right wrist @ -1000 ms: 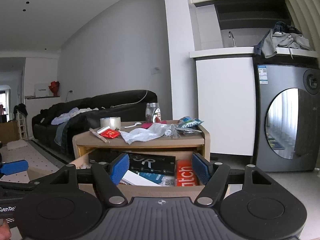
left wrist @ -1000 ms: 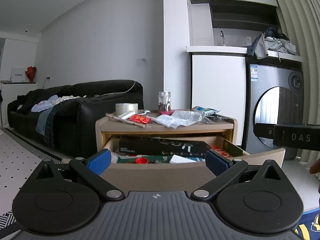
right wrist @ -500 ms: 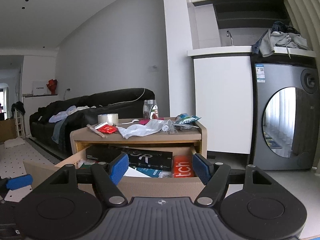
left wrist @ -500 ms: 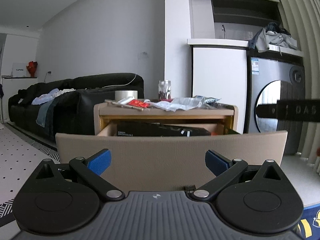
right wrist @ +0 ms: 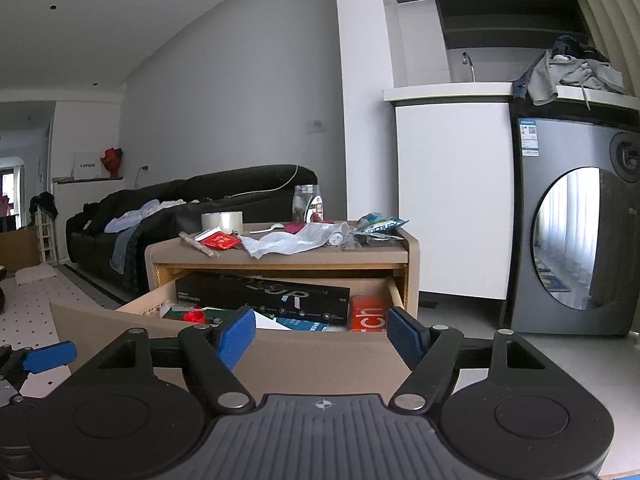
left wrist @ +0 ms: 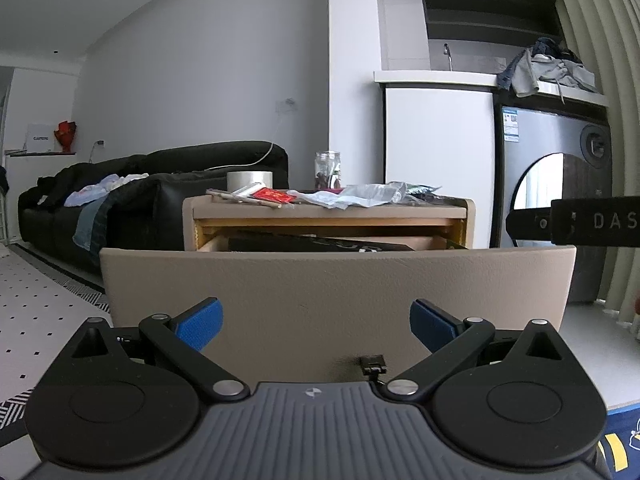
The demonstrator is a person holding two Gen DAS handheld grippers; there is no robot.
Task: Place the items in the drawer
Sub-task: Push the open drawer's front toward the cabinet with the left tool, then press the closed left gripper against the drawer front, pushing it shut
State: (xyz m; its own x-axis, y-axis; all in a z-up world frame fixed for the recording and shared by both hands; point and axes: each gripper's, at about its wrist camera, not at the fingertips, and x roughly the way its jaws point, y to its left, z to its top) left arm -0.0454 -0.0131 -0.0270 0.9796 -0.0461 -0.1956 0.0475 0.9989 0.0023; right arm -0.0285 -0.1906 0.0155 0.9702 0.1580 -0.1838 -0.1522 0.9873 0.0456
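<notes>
Ahead of both grippers the drawer (right wrist: 280,344) stands pulled out, already holding boxes; left gripper (left wrist: 316,322) and right gripper (right wrist: 322,330) gape empty; tabletop clutter (right wrist: 288,240) beyond needs grasping.

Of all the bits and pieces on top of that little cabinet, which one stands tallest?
The clear glass jar at the back of the top. It stands upright, above the tape roll beside it; the crumpled plastic bag and red packet lie flat.

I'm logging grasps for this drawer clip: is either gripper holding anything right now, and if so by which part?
Nothing is held. The left gripper and the right gripper are both open and empty, facing the drawer front.
</notes>
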